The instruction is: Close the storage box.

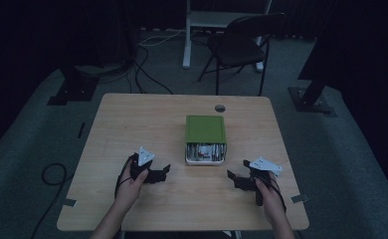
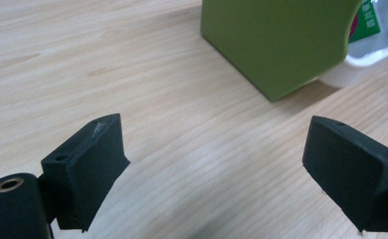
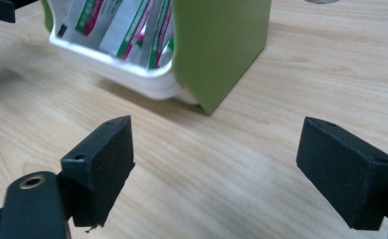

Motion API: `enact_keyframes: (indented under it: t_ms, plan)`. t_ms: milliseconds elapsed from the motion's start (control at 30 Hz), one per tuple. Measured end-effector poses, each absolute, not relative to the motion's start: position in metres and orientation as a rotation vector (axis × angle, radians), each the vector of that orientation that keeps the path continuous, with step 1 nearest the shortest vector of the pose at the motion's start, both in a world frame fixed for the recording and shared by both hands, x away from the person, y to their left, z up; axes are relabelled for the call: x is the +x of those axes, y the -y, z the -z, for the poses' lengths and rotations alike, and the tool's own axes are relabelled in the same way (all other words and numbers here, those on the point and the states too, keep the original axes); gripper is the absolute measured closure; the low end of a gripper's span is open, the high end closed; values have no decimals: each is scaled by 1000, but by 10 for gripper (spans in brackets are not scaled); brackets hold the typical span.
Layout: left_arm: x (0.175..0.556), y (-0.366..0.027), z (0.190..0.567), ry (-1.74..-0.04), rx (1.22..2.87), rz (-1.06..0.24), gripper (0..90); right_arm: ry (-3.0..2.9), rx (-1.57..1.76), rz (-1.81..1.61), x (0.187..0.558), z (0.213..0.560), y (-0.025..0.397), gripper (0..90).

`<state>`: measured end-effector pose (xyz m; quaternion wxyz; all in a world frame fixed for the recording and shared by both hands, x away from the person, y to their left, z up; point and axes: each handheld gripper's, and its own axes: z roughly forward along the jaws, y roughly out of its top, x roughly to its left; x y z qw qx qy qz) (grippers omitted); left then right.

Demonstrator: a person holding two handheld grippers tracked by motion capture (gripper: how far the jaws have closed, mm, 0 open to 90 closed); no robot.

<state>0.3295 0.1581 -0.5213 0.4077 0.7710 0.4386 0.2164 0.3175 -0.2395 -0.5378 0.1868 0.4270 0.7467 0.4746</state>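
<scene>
Your left gripper and right gripper both gape, released and empty, near the desk's front edge. The green box sits mid-desk between them, packets inside.

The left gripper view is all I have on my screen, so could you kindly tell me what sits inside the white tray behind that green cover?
Observer: The right gripper view shows the white tray packed with upright sachets printed in green, white and pink.
Operator: Thank you. Where is the other claw?
Observer: In the high view the right claw rests on the table at the tray's near right, jaws wide apart, holding nothing.
Operator: And how much does the green cover hide?
Observer: From above, the green cover spans the far part of the tray; the near end is open.
</scene>
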Motion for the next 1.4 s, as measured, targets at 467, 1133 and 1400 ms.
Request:
enact_keyframes:
  t_ms: [467,1133,1400]
  plan:
    - [320,-187,531,-1206,1929,-573,104,-2158,1207,-1289,302,551,238,147]
    - [313,-235,535,-1394,1902,-658,105,-2225,1170,-1155,300,552,229,147]
    - [310,-254,539,-1447,1907,-669,105,-2281,1138,-1080,302,554,224,147]
